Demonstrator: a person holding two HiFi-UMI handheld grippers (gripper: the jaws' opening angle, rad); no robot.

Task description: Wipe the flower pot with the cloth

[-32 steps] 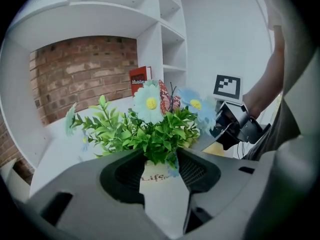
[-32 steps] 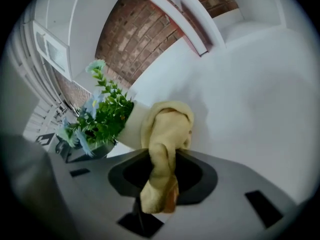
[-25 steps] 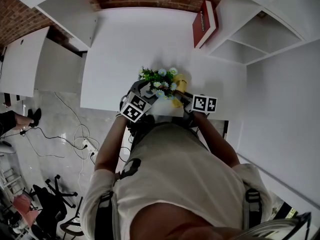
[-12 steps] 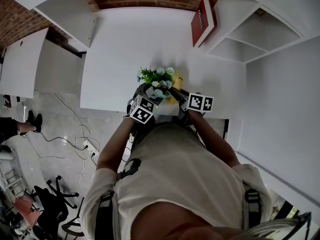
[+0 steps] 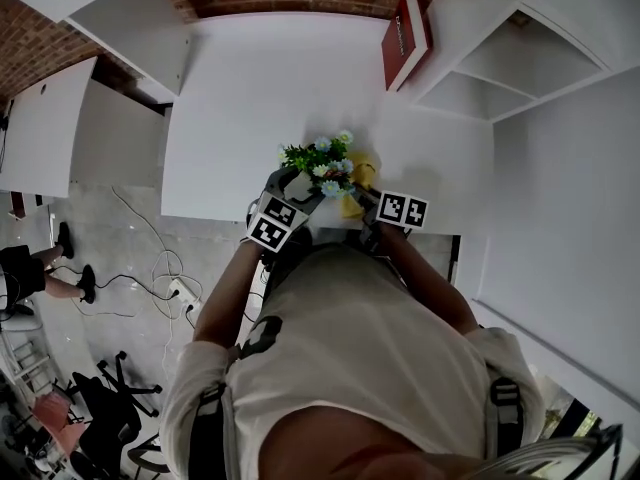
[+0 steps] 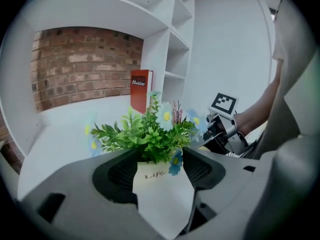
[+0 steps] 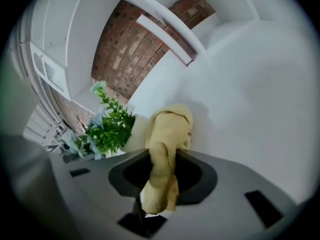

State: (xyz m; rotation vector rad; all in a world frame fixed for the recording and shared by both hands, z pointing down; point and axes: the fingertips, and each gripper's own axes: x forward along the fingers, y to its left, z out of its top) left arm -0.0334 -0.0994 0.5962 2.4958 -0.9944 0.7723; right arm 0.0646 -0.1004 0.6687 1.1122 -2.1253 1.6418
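White flower pot, green plant with pale blue flowers, yellow cloth, red book, red-brown brick wall

Counting one white flower pot, bearing one green plant with small flowers too many and too blurred for numbering. Counting one yellow cloth. Counting two grippers, the left gripper and the right gripper, each carrying one marker cube, making two cubes. Counting one red book, leaning by the shelving, and one white table. Counting two people in the head view: one wearer and one bystander's legs at the left edge.
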